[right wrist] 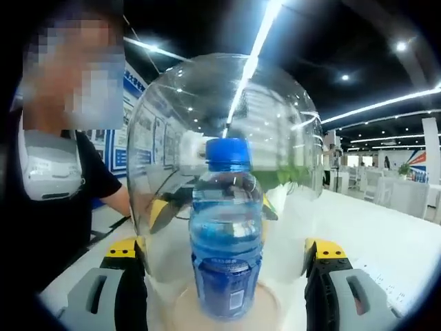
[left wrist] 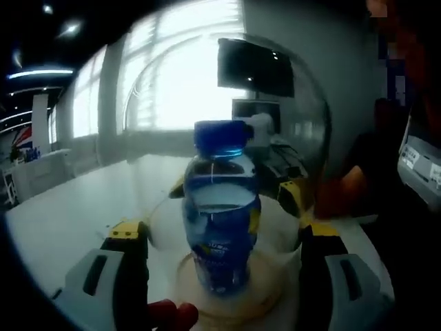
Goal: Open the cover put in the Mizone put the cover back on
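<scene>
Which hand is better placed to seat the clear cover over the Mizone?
Right, marginally: its tongs straddle the cover evenly around the Mizone; a red object crowds the left tongs.

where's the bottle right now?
The bottle stands upright on the round base under the clear dome cover, centred between the jaws in both gripper views, on the white table.

A white table (left wrist: 76,207) stretches toward bright windows (left wrist: 186,76), with a dark monitor (left wrist: 256,67) standing behind it, while in the right gripper view a person in a black shirt (right wrist: 62,207) sits at the left under long ceiling lights (right wrist: 258,41).
</scene>
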Tool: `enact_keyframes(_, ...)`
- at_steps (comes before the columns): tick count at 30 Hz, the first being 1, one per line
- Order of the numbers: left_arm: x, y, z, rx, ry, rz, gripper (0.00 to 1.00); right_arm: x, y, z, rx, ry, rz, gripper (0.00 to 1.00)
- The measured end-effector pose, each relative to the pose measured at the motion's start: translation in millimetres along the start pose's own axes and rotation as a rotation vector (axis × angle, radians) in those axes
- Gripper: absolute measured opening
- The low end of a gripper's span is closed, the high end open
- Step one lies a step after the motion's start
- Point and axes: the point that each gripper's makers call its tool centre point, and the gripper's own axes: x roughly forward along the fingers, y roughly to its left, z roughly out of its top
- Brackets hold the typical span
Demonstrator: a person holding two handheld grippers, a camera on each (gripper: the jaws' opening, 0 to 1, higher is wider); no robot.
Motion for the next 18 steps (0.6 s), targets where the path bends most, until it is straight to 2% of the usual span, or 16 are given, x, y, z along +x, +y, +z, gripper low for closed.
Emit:
enact_keyframes(7,-1.7,-2.5,-3.6,-0.019,0.023,-0.004,0.77,1.2,-1.4,-4.6,0.025,-0.001,0.006,0.9)
enact_keyframes(18,1.2,1.6,-2.8,-0.03,-0.024,-0.009,0.77,-1.3,-4.5,-6.5,0.045,-0.022,0.004,0.9)
